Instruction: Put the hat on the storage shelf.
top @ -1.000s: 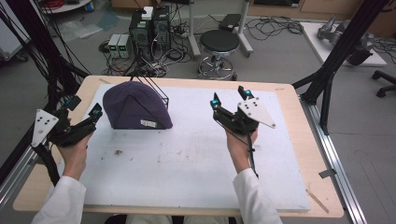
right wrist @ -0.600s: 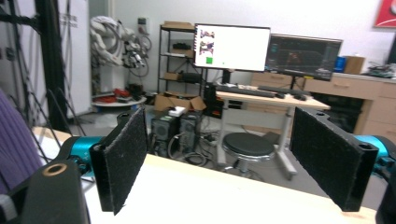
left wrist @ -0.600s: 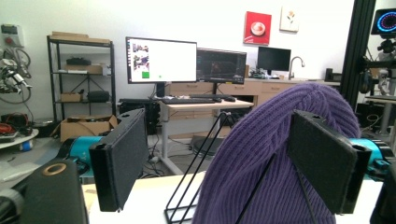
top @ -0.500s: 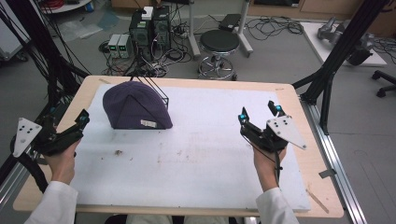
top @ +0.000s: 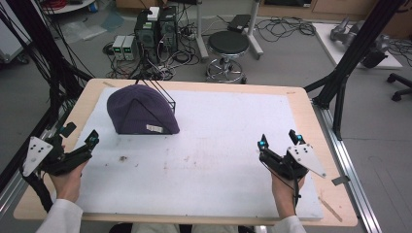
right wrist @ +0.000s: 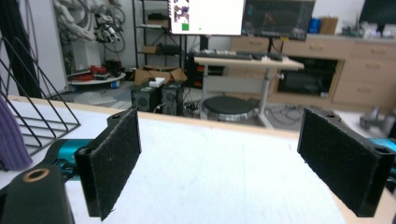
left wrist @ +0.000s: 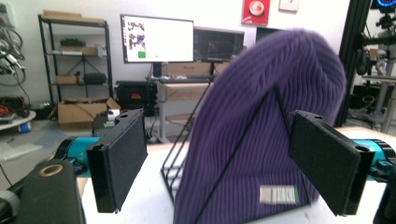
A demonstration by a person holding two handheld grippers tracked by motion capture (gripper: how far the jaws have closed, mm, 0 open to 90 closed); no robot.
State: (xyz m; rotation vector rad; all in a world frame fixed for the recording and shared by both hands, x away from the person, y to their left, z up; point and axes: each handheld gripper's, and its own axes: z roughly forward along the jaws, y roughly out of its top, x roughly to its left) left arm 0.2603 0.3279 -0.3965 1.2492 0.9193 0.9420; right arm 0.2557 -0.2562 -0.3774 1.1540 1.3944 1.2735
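The beanie (left wrist: 261, 140) covers most of its wire stand (left wrist: 180, 163), its white label (left wrist: 279, 194) is too blurry to read, and its bottom gets cropped.

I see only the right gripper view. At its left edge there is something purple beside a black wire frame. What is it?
Observer: A purple knit hat, draped over the black wire stand at the table's far left.
Operator: Do the left tongs touch it?
Observer: No. The left tongs are open and aimed at the hat, with bare white mat between them and it.
Operator: Is there any mark on the hat?
Observer: A small white label near its lower edge, on the side facing the person.
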